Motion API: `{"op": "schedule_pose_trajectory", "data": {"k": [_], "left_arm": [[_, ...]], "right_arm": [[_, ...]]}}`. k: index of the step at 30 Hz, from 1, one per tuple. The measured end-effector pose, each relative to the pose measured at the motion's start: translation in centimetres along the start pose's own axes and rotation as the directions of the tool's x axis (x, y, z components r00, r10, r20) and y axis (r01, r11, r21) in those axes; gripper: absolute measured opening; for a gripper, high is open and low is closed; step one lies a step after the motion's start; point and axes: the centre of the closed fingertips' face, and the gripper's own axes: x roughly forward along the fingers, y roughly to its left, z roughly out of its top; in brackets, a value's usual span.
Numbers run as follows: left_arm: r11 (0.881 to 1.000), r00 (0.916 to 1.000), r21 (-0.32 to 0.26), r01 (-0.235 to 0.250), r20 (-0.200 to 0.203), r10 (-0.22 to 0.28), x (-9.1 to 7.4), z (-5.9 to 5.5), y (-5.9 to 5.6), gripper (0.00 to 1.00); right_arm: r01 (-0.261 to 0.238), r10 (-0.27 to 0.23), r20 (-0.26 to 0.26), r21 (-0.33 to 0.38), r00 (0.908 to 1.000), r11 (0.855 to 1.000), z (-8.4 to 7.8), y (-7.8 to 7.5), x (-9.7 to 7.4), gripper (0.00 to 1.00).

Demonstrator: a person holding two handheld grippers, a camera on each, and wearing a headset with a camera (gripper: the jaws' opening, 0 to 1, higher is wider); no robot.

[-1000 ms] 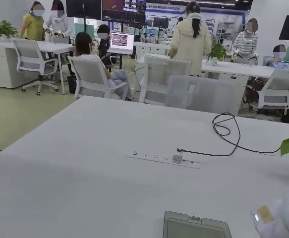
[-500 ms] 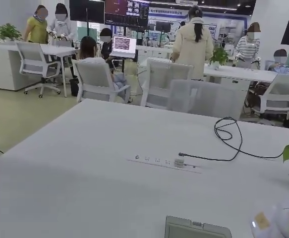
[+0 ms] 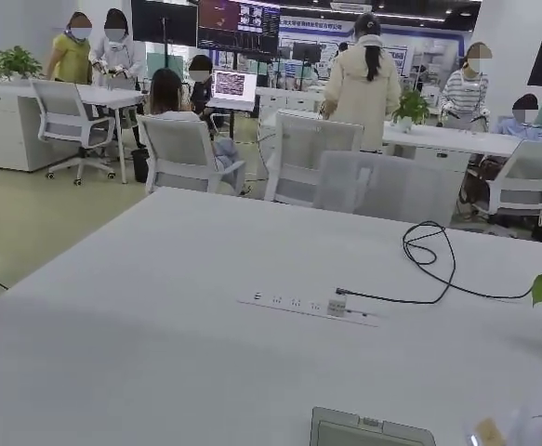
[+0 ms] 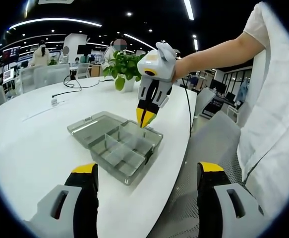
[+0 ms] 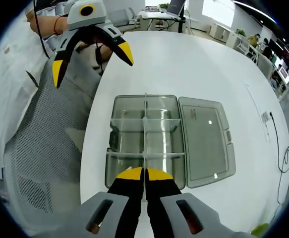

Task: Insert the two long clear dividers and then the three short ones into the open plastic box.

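Observation:
The open plastic box [image 5: 144,139] lies on the white table [image 5: 194,64], its flat lid [image 5: 206,141] folded out beside it. Clear dividers [image 5: 145,121] stand in the tray as a grid, one line along it and two across. My right gripper [image 5: 144,173] is shut, with its tips just over the tray's near rim. In the left gripper view that right gripper [image 4: 146,116] points down at the box [image 4: 117,146]. My left gripper [image 4: 147,168] is open and empty, held back from the table edge and away from the box. The box lid [image 3: 373,429] shows at the head view's bottom edge.
A power strip [image 3: 308,305] with a black cable [image 3: 429,255] lies mid-table. A potted plant [image 4: 124,67] stands beyond the box. A grey mesh chair [image 5: 40,148] sits against the table edge by the person. Several people and office chairs are at the far desks.
The head camera has tilted up a little, so the box lid and the blurred white gripper at bottom right sit lower in the picture. Nothing on the table has moved.

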Motion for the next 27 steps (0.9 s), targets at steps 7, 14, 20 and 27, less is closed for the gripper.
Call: {"op": "schedule_pose_trajectory", "data": {"k": [7,14,20,27], "left_arm": [[1.000,1.0000,-0.003,0.001,-0.006,-0.001,0.1,-0.2,0.0,0.84],[1.000,1.0000,-0.010,0.004,-0.006,-0.004,0.2,-0.2,-0.1,0.83],[1.000,1.0000,-0.011,0.004,-0.003,-0.004,0.2,-0.1,0.0,0.82],[1.000,1.0000,-0.013,0.003,-0.002,-0.003,0.2,-0.1,0.1,0.82]], "right_arm": [[0.009,-0.009,-0.006,-0.018,0.9999,1.000,-0.6,-0.1,0.9,0.03],[0.012,-0.012,-0.007,-0.012,0.9999,1.000,-0.8,-0.1,1.3,0.03],[0.004,-0.004,-0.015,-0.007,0.9999,1.000,-1.0,-0.1,1.7,0.03],[0.005,-0.005,-0.025,-0.017,0.9997,1.000,-1.2,-0.1,2.1,0.03]]}}
